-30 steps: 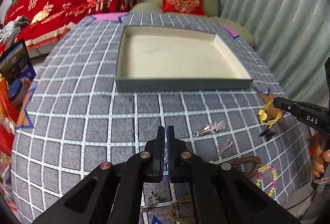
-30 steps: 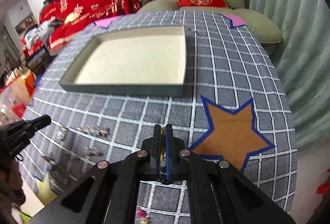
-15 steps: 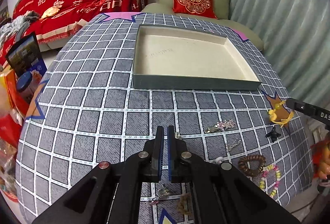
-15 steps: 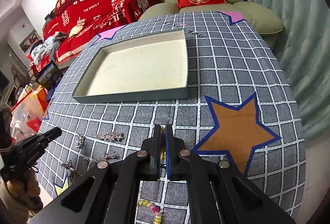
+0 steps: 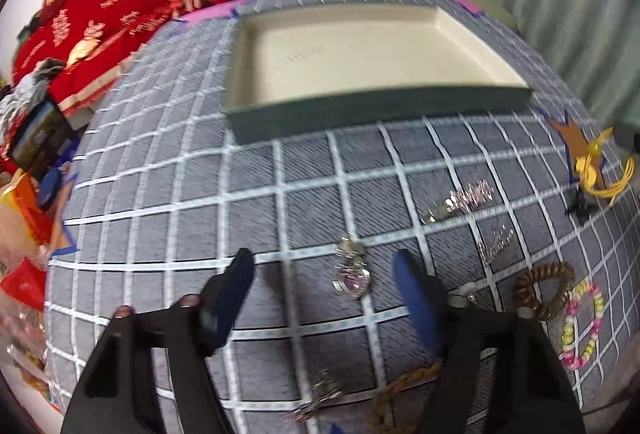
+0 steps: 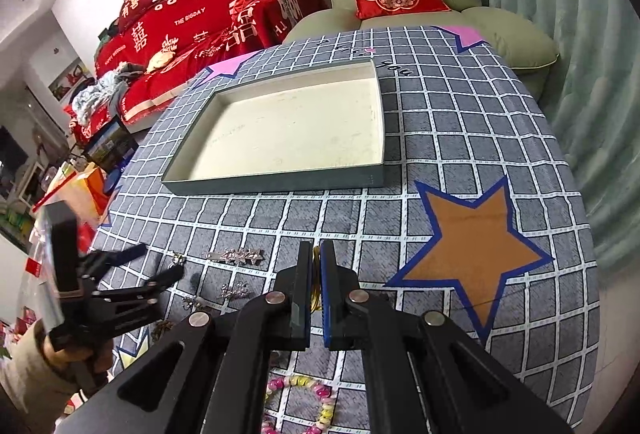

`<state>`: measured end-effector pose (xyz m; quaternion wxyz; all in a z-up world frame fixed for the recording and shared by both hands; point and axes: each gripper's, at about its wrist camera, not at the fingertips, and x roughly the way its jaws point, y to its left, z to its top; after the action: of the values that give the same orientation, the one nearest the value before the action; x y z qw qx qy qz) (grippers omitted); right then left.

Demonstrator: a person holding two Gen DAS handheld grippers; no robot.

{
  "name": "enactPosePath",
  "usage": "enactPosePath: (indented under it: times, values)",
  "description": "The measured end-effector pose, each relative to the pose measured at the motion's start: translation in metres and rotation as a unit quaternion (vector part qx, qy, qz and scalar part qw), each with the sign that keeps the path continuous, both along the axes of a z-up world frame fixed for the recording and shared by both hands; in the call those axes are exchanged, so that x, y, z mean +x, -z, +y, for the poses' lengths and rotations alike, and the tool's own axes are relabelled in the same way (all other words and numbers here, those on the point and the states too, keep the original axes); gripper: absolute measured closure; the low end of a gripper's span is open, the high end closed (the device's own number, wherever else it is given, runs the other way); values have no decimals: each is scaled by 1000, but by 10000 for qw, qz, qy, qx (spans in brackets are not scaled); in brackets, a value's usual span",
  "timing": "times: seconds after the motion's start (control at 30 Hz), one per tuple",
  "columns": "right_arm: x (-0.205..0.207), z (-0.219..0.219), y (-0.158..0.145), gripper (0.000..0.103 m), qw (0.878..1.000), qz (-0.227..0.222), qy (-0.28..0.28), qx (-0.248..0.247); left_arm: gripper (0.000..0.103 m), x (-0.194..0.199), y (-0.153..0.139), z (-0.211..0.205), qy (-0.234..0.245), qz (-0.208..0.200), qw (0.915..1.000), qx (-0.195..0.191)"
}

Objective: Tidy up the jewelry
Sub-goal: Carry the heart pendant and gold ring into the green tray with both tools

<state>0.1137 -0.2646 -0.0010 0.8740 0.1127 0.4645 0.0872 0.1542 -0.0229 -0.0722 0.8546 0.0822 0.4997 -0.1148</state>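
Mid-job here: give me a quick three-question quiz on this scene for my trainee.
1. True or false: the tray already holds jewelry.
2. Which gripper is shut on the yellow cord? A) left gripper B) right gripper
3. What lies between the left gripper's fingers?
Key: 1 false, it is empty. 2 B. 3 The silver pendant; the fingers have just been opening and do not touch it.

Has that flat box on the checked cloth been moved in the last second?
No. In the right wrist view the box sits by the same handwriting on the cloth, beyond the orange star, as before; only the camera shifted.
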Motion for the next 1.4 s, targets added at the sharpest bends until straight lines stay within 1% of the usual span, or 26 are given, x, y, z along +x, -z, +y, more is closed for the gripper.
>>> enactPosePath:
  times: [0.03, 0.07, 0.1, 0.13, 0.17, 0.27, 0.37, 0.43, 0.53, 0.63, 0.73, 0.8, 0.87, 0.93, 1.03, 1.13, 1.3, 1.4]
  values:
    - [-1, 0, 0, 99, 10000, -3, -4, 3, 31, 1, 2, -3, 33, 2, 10000, 43]
    - [-1, 0, 0, 99, 10000, -8, -1, 11, 34, 1, 2, -5, 90, -58, 9999, -3]
    - [-2, 0, 0, 99, 10000, -9, -1, 15, 47, 2, 3, -7, 154, -44, 9998, -67]
    - [-2, 0, 0, 99, 10000, -8, 5, 33, 69, 1, 2, -8, 196, -28, 9997, -108]
    - [-3, 0, 0, 99, 10000, -7, 4, 49, 77, 2, 2, -10, 256, -11, 9996, -140]
    - [-3, 0, -1, 99, 10000, -32, 1, 63, 77, 0, 1, -14, 353, -51, 9993, -99]
    - [-3, -1, -5, 99, 9999, -89, -8, 93, 77, -7, -6, -8, 255, -49, 9992, -298]
    - [-1, -1, -9, 99, 9998, -121, -31, 140, 77, -15, -18, -1, 167, -103, 9986, -484]
    - [5, -3, -16, 99, 9995, -145, -57, 287, 77, -16, -38, 4, 117, -266, 9977, -605]
    - [18, -6, -24, 99, 9988, -165, -81, 444, 77, -10, -64, 9, 63, -448, 9962, -742]
    - [36, -5, -35, 99, 9986, -232, -133, 459, 77, 4, -92, 10, 10, -596, 9943, -886]
    - [49, -2, -40, 99, 9984, -273, -199, 449, 77, 18, -104, 7, -2, -646, 9932, -968]
    - [64, 1, -45, 99, 9981, -301, -267, 459, 77, 37, -112, 4, -3, -676, 9927, -998]
    - [81, 4, -47, 99, 9979, -304, -302, 481, 77, 53, -117, -3, -14, -774, 9927, -924]
    - [114, 7, -43, 99, 9974, -257, -313, 591, 77, 82, -114, -12, -84, -746, 9930, -915]
    - [140, 12, -33, 99, 9977, -177, -318, 569, 77, 110, -96, -20, -243, -648, 9933, -929]
    - [172, 22, -1, 99, 9986, 16, -275, 457, 77, 142, -64, -28, -508, -599, 9942, -738]
    - [186, 26, 21, 99, 9990, 133, -235, 350, 77, 152, -47, -31, -580, -560, 9950, -594]
